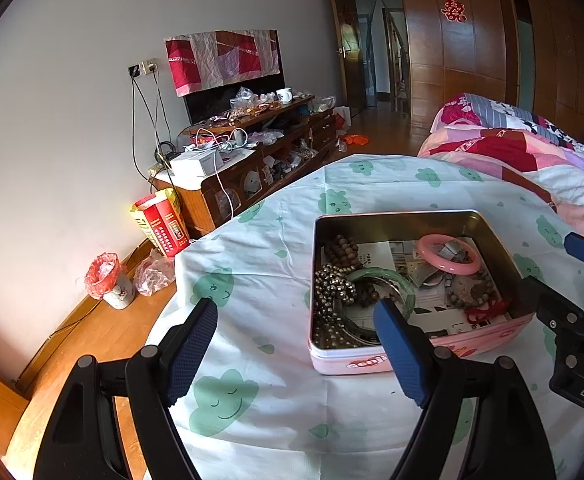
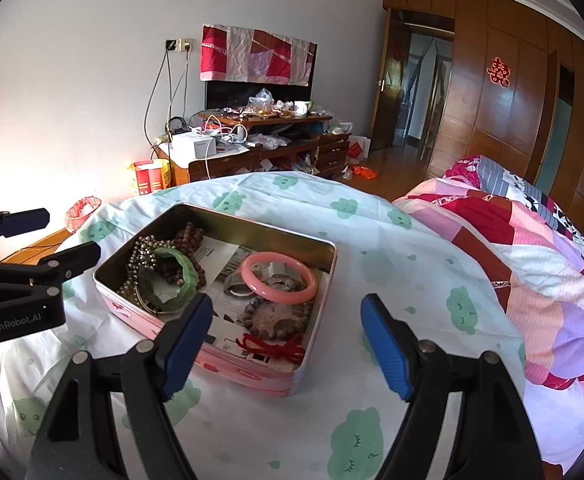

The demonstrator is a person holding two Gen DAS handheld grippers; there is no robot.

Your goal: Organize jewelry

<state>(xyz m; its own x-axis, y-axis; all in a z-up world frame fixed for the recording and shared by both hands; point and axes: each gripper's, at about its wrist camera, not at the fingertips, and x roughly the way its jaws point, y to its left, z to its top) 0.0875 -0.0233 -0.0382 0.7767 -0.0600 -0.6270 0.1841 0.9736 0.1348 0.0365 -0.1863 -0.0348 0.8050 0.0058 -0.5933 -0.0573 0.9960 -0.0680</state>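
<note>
A pink tin box stands open on the cloth-covered table. It holds a pink bangle, a green bangle, brown bead bracelets, a metallic bead chain, a red cord and a watch. My left gripper is open and empty, just left of the box's near corner. My right gripper is open and empty over the box's near right edge.
A bed with a patchwork quilt lies to the right. A cluttered wooden TV cabinet stands along the far wall. A small bin with a red bag and a red carton stand on the floor at left.
</note>
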